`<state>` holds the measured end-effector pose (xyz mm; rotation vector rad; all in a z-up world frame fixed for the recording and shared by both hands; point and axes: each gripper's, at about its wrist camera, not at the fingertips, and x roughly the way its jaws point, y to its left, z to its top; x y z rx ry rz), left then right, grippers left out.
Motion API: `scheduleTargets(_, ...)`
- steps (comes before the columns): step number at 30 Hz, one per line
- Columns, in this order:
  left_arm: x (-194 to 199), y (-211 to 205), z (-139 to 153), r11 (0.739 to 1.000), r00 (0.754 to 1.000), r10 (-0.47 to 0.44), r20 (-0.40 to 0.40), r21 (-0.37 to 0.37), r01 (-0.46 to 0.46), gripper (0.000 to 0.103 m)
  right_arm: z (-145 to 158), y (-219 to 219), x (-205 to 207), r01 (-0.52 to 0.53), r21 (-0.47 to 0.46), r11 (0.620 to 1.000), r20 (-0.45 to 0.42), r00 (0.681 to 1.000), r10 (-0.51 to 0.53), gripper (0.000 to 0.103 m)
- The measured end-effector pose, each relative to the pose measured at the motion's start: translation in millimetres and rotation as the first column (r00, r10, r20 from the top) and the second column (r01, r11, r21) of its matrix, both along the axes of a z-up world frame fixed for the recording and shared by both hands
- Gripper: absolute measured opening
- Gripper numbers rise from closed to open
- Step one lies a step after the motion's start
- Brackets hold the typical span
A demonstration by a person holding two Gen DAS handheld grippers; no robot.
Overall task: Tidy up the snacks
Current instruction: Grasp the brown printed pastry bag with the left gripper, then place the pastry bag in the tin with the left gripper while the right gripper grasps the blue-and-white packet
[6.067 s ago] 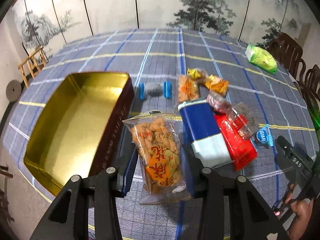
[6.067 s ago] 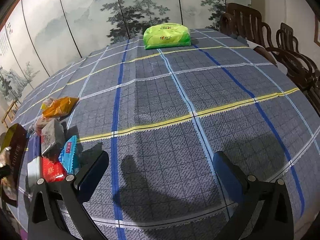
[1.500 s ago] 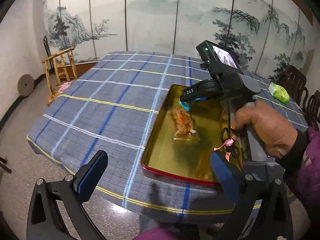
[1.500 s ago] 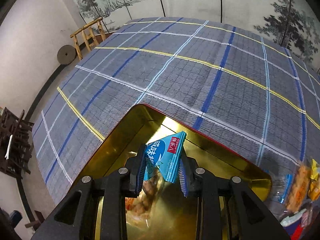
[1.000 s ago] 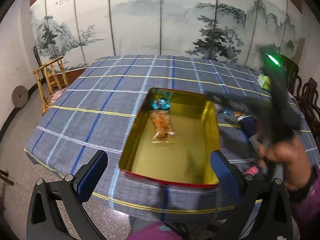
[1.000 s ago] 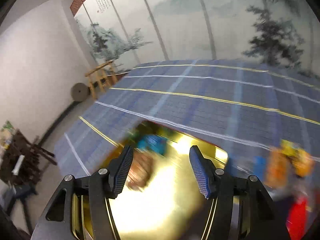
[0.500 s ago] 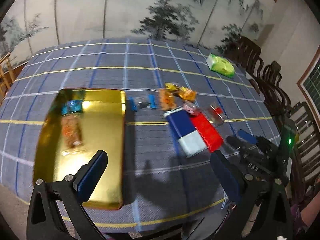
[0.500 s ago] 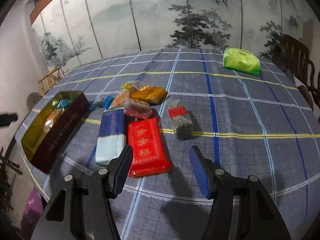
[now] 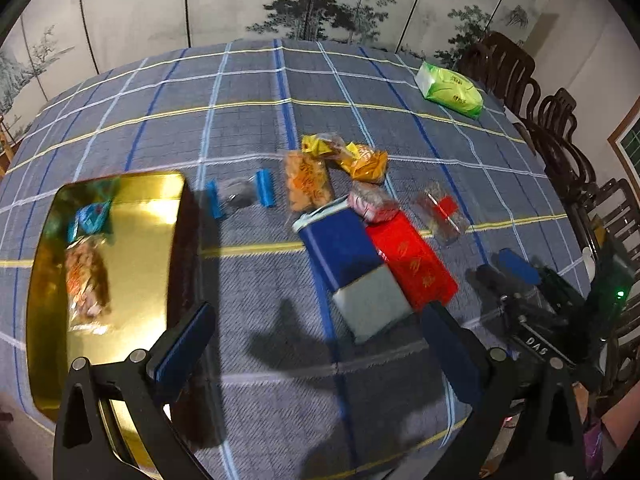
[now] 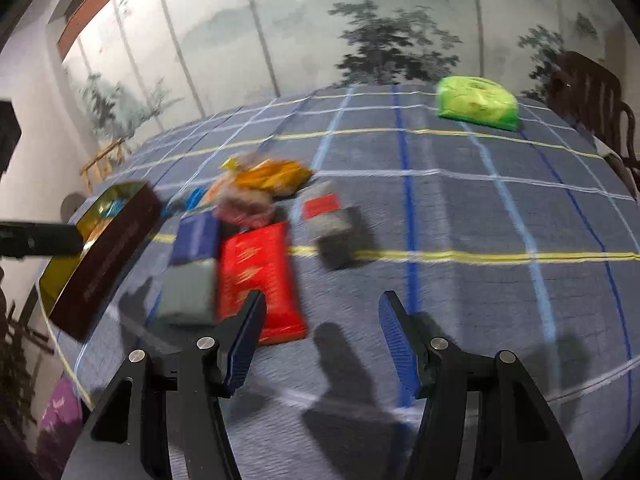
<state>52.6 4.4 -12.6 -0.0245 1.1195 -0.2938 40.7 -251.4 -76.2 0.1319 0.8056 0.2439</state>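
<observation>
Black right tongs (image 9: 514,276), "DAS" lettering

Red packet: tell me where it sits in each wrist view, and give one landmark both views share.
Left wrist view: the red packet lies right of centre, against the blue and grey box.
Right wrist view: the red packet lies left of centre, just beyond the left fingertip of the right gripper.
Shared landmark: the green pack at the far side of the table.

I'm in a home dining room: a big table under a blue plaid cloth (image 9: 248,128), carved dark wooden chairs (image 9: 516,68) along its side, and an ink-landscape folding screen (image 10: 360,24) behind.
</observation>
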Motion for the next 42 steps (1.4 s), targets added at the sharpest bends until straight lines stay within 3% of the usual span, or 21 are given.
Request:
scheduleTargets(4,20.3,-18.2,2.7,0.998,0.998,-0.056,0.024,-0.002,0.056,0.101,-0.2,-22.7,10.6,0.062,-0.032,0.998,0.009,0.998,-0.062,0.061)
scheduleTargets(12,69.6,-55.2,-11.5,0.975,0.977,-0.213,0.025,0.077,0.211,0.100,-11.5,-45.4,18.8,0.098,0.002,0.995,0.003,0.995,-0.098,0.061)
scheduleTargets(24,98.9,-88.0,-36.9,0.894,0.903,-0.430,-0.014,0.132,0.428,0.099,-15.8,-48.1,19.2,0.093,0.043,0.995,0.005,0.996,-0.093,0.061)
scheduleTargets(26,99.1,-92.0,-38.9,0.882,0.893,-0.450,-0.006,0.152,0.445,0.089,-15.8,-47.7,19.7,0.090,0.041,0.995,0.003,0.996,-0.091,0.061)
scheduleTargets(27,99.4,-94.4,-41.1,0.874,0.886,-0.464,-0.012,0.155,0.460,0.075,-15.7,-47.0,19.9,0.090,0.039,0.995,0.004,0.996,-0.090,0.061)
scheduleTargets(28,100.5,-96.8,-46.3,0.864,0.877,-0.479,-0.041,0.151,0.480,0.049,-15.8,-46.8,20.1,0.090,0.038,0.995,0.004,0.996,-0.090,0.061)
scheduleTargets(29,101.2,-98.3,-52.1,0.857,0.871,-0.486,-0.072,0.155,0.491,0.034,-15.8,-46.8,20.2,0.090,0.040,0.995,0.004,0.996,-0.090,0.061)
scheduleTargets(32,98.8,-101.0,-62.3,0.847,0.867,-0.492,-0.080,0.189,0.497,0.027,-15.6,-46.9,20.4,0.094,0.046,0.994,0.001,0.996,-0.094,0.061)
scheduleTargets(37,87.0,-87.8,-48.3,0.894,0.904,-0.426,-0.042,0.133,0.427,0.026,-15.4,-48.1,21.4,0.102,0.059,0.993,0.000,0.995,-0.102,0.061)
scheduleTargets(42,55.4,-60.0,-12.5,0.954,0.955,-0.295,0.029,0.066,0.293,0.026,-15.3,-49.7,21.7,0.097,0.062,0.993,0.002,0.995,-0.097,0.062)
